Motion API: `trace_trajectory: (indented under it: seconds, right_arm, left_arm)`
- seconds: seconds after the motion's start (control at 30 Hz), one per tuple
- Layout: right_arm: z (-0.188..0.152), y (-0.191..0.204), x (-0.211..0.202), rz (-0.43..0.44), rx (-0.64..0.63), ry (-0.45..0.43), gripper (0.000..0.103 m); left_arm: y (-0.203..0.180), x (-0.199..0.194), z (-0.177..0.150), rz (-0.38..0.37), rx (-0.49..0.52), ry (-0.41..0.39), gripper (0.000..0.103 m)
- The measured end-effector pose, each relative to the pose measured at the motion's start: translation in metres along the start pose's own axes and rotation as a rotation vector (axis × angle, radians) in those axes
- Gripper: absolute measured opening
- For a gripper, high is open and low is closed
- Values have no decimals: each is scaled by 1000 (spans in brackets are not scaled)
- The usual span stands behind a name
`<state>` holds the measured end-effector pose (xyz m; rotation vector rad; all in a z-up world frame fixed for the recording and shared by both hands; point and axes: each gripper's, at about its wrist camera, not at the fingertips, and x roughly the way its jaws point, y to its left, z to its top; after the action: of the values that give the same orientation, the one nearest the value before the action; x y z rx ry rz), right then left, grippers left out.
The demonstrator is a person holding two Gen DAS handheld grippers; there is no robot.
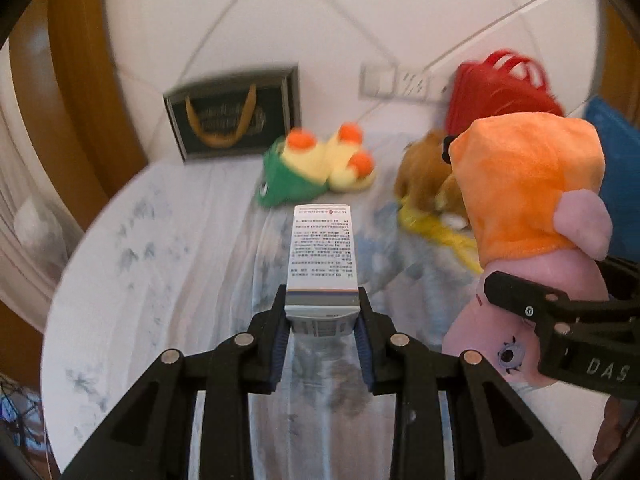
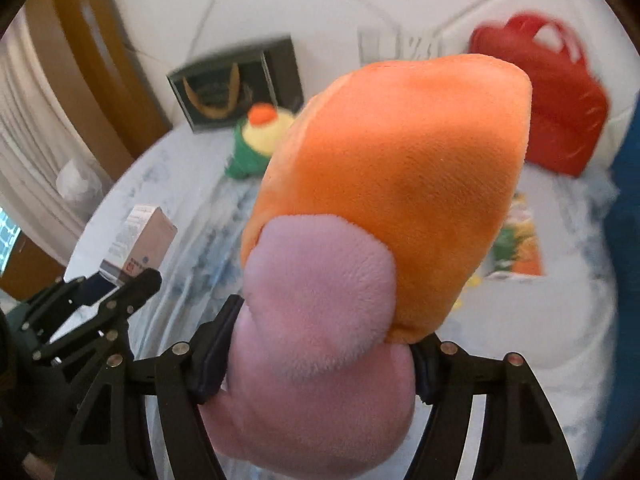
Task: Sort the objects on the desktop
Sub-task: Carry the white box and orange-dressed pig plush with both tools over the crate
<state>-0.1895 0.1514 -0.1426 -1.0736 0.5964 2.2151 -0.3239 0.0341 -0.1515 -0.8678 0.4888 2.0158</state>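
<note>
My left gripper (image 1: pixel 322 320) pinches a small cardboard medicine box (image 1: pixel 322 256) by its near end; the box is white, crisp-edged, printed with dense small text and a grey band, and it sticks out forward above the table. My right gripper (image 2: pixel 320 364) is squeezed around the soft pink body of a plush toy (image 2: pixel 384 184), its jaws sinking into the fuzzy pile; the toy's rounded top is bright orange velour, with a pink flap against it. Below lies a pale tablecloth (image 1: pixel 168 248) with faint blue-grey floral print. Farther out lie a green and yellow plush (image 1: pixel 316 164) with orange knobs and a brown plush (image 1: pixel 424 172), near a dark framed box (image 1: pixel 232 114) and a red bag (image 2: pixel 560 104).
</note>
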Motion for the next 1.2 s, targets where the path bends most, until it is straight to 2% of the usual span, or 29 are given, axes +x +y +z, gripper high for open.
trace_trajectory:
  seconds: [0.23, 0.43, 0.63, 0.83, 0.9, 1.1, 1.2]
  right_arm:
    - [-28, -10, -119, -122, -70, -266, 71]
    - [-59, -19, -193, -266, -129, -439, 71]
    - [-93, -34, -264, -427, -84, -554, 71]
    - [-115, -47, -335, -625, -12, -612, 71]
    - [-122, -50, -358, -664, 16, -626, 71]
    - [-149, -86, -426, -808, 99, -690, 71]
    - [-157, -120, -449, -882, 124, -714, 69]
  left_arm:
    - [-49, -90, 1, -21, 35, -157, 29]
    - [-97, -145, -7, -38, 56, -252, 29]
    - [-141, -185, -9, -137, 148, -335, 29]
    - [-179, -214, -10, -297, 197, -381, 29]
    - [-195, -222, -10, -339, 216, -390, 29]
    - [-257, -244, -5, -422, 281, -425, 29]
    - [-298, -255, 0, -446, 309, -456, 29]
